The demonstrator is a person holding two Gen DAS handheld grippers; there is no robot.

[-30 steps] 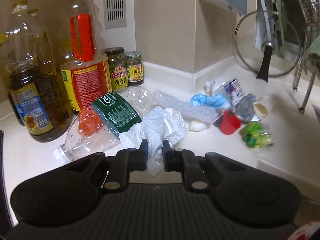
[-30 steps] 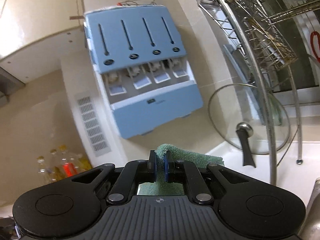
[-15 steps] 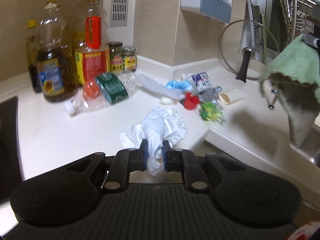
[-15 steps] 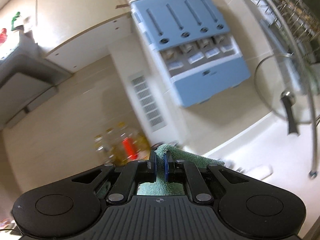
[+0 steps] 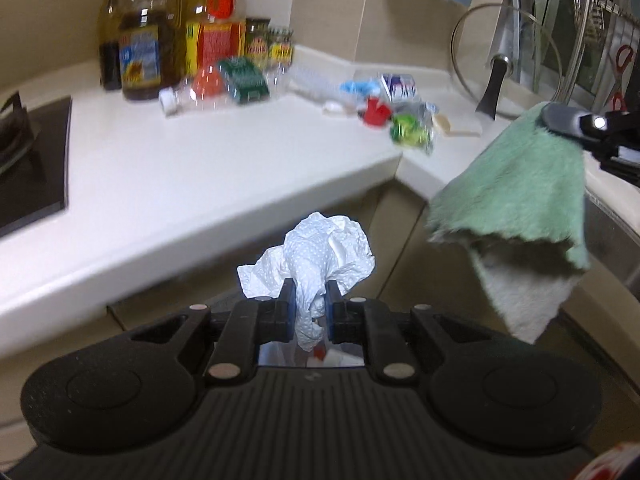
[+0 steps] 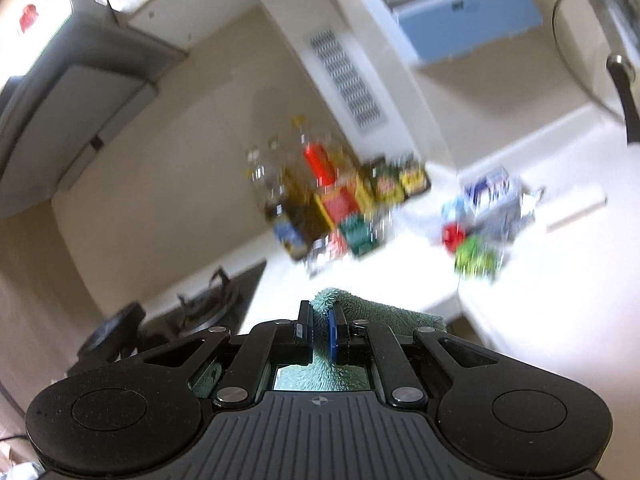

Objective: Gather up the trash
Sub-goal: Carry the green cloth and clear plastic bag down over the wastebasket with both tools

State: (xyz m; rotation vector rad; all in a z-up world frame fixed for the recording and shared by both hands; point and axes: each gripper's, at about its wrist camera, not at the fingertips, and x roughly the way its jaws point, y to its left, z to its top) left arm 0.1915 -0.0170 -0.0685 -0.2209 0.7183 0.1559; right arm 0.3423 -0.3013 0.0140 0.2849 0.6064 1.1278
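Left claw [image 5: 307,305]: my pads are pinched onto a crumpled white paper towel [image 5: 316,256]; the wad bulges above the fingers and a tail hangs below them.
Paper towel position: held in the air off the front edge of the white bench [image 5: 208,168], over the cabinet fronts, touching nothing but my claw.
Right claw [image 6: 320,334]: closed narrow on a green cloth [image 6: 376,312]; from the left wrist view the cloth [image 5: 516,184] hangs down in a loose fold with a paler underside, near the bench corner and to the right of the towel.
Trash on bench: a cluster in the back corner, blurred. I can make out a crushed clear bottle with a green label [image 5: 240,80], a red cap-like piece [image 5: 374,110], a green crinkled wrapper [image 5: 410,132], a blue scrap [image 5: 360,88] and a small white and blue carton [image 5: 398,86]. All well apart from both claws.
Other bench items: oil bottles [image 5: 140,40] and two jars [image 5: 268,42] against the wall behind the crushed bottle.
Left edge: dark stove top [image 5: 36,160] set into the bench.
Right side: glass lid [image 5: 504,48] with a black knob leaning on the wall; wire rack [image 5: 592,20] above it.
Image quality: right wrist view is motion-smeared; small items there unreadable.
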